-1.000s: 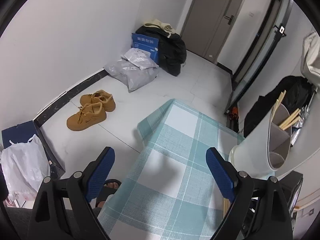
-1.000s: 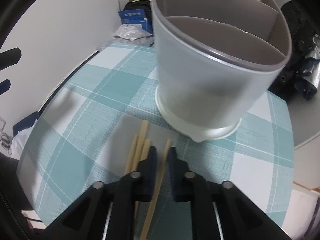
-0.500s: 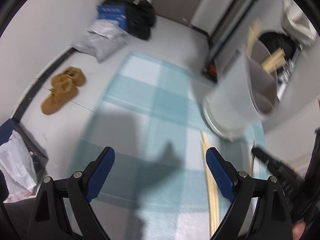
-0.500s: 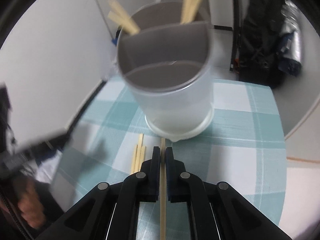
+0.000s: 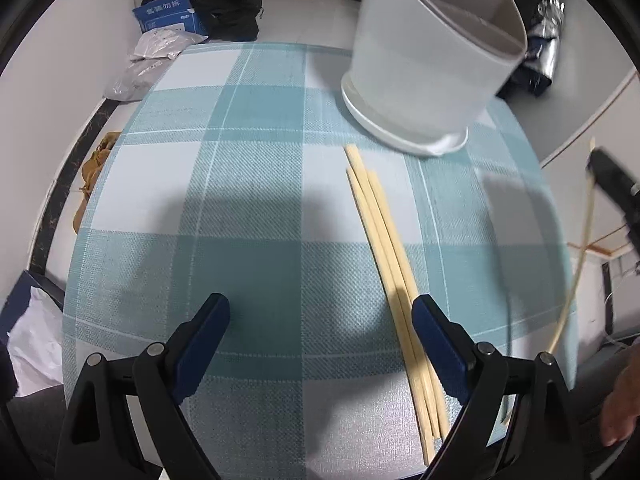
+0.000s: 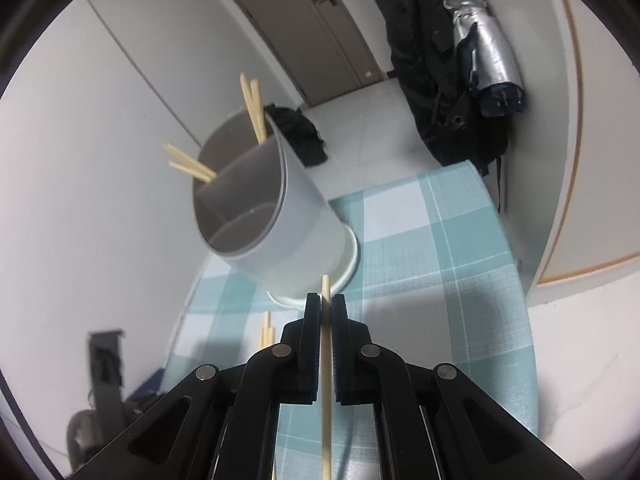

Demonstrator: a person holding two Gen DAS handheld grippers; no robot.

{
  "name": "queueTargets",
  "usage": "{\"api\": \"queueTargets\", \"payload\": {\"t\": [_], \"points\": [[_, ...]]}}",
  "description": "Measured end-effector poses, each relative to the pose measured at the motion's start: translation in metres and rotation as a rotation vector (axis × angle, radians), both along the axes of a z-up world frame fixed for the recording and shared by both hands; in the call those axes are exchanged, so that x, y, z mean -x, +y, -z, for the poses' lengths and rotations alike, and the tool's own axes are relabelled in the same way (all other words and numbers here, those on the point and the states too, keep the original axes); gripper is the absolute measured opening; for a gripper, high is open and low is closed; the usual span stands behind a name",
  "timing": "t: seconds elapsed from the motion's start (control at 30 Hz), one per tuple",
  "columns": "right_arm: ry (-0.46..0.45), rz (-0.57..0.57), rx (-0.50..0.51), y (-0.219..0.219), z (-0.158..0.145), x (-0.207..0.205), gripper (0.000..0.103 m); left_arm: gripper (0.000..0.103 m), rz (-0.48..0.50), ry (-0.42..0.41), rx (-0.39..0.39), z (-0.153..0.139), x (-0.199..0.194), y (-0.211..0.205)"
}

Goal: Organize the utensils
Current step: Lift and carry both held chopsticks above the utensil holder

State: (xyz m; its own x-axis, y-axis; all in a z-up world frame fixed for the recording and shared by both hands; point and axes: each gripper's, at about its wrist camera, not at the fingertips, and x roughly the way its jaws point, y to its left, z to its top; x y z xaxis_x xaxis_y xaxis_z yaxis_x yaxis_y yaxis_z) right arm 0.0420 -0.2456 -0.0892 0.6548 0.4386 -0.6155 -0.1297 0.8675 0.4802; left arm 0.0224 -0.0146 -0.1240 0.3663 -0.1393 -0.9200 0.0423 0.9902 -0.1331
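A: Nearest to us, our right tongs [image 6: 326, 306] are clenched on a single chopstick [image 6: 326, 380]; it runs lengthwise between the pads, its tip poking out towards the divided holder [image 6: 280, 216].

B: And our left tongs [image 5: 320, 332] are released, nothing between them, hovering over the tabletop [image 5: 248, 184] on our side of the holder. Three loose chopsticks [image 5: 384, 240] lie just short of the holder's base, their near ends beside the left tongs' right pad.

A: So for this step, we judge we should bring the tip above the holder's rim, tilt the chopstick steeper, then drop it into the compartment that already has chopsticks [image 6: 252, 112], farthest from us.

B: Agreed. We should let go only once the tip is inside, or it may glance off a divider.
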Motion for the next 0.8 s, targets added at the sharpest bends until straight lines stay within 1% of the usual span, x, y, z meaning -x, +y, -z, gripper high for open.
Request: {"api": "queueTargets", "payload": {"t": [0.1,0.17,0.27,0.37,0.47,0.53,0.8], "points": [[-0.033,-0.004,0.015,-0.006,-0.007,0.003,0.004,0.089,-0.003,-0.008,-0.042,-0.001,-0.001,-0.001],[-0.051,0.006,-0.004,-0.013,-0.015,0.008,0.004,0.089,-0.008,-0.006,-0.063,0.001,-0.004,0.0],[-0.055,0.018,-0.023,-0.023,-0.014,0.007,0.004,0.089,-0.023,0.003,-0.074,0.001,-0.007,0.003],[-0.054,0.032,-0.037,-0.029,-0.014,0.01,0.004,0.09,-0.02,0.006,-0.121,0.003,-0.008,0.002],[-0.057,0.045,-0.035,-0.034,-0.015,0.01,0.004,0.089,-0.028,0.014,-0.113,0.006,-0.01,0.0],[-0.06,0.058,-0.045,-0.039,-0.016,0.011,0.004,0.09,-0.019,0.012,-0.122,0.007,-0.012,0.001],[-0.062,0.066,-0.073,-0.043,-0.018,0.011,0.004,0.09,-0.046,0.053,-0.126,0.01,-0.036,0.003]]}}
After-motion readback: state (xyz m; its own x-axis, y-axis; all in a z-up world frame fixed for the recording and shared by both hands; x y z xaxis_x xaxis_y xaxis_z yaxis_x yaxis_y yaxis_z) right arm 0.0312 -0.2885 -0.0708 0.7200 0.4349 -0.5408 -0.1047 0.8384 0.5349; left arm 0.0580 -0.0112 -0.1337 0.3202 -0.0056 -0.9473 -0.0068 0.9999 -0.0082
